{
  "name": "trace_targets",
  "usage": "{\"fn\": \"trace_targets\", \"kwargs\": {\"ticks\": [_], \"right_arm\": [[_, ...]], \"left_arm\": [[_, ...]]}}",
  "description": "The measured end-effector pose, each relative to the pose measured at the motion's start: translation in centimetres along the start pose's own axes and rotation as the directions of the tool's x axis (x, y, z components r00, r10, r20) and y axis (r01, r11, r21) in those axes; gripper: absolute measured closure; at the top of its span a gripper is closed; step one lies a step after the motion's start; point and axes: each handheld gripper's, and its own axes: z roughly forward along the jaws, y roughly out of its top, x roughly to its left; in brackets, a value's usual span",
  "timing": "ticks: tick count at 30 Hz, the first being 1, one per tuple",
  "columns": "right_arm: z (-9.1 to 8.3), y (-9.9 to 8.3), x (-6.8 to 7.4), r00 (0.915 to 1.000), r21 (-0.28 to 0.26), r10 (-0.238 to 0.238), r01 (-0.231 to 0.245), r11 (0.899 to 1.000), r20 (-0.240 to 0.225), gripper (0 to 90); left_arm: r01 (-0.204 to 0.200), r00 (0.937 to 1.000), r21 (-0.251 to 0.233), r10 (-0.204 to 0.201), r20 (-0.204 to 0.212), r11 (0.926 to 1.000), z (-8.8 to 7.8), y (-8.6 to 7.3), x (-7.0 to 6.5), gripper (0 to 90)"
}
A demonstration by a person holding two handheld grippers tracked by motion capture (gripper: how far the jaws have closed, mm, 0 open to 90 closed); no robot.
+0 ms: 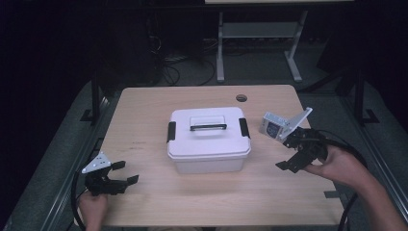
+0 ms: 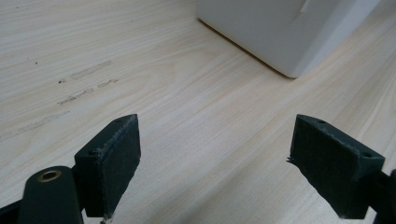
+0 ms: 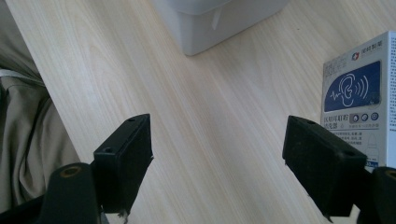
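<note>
Closest to me, left gripper point(image 1: 123, 172) idles at 7 o'clock, jaws apart over bare light-wood laminate table point(image 1: 144, 110). Right gripper point(image 1: 290, 154) at 3 o'clock is spread wide too, gripping nothing, with the small blue-and-white cardboard box point(image 1: 272, 126) just beside it. That thin card crushes or tips easily if I clip it. White rounded plastic lidded bin point(image 1: 208, 139), black latches, sits dead centre and looks slick.

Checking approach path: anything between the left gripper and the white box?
Nothing. In the left gripper view, bare wooden table runs from the open left gripper to the white box.
</note>
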Motion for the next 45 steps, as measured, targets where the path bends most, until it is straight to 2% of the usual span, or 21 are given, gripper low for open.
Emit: {"fn": "trace_targets", "kwargs": {"ticks": [21, 45], "right_arm": [[-1.0, 2.6, -0.1, 0.9993, 0.009, -0.038, 0.038, 0.999, 0.000, 23.6], [-0.6, 8.8, 0.0, 0.9920, 0.022, -0.124, 0.125, 0.992, -0.024, 24.4]], "left_arm": [[0.001, 1.0000, -0.005, -0.001, -0.002, 1.0000, -0.1, 0.0, 0.1, 15.6], [0.012, 0.9999, -0.018, -0.012, 0.005, 0.9998, -0.2, -0.1, 0.3, 15.6]]}}
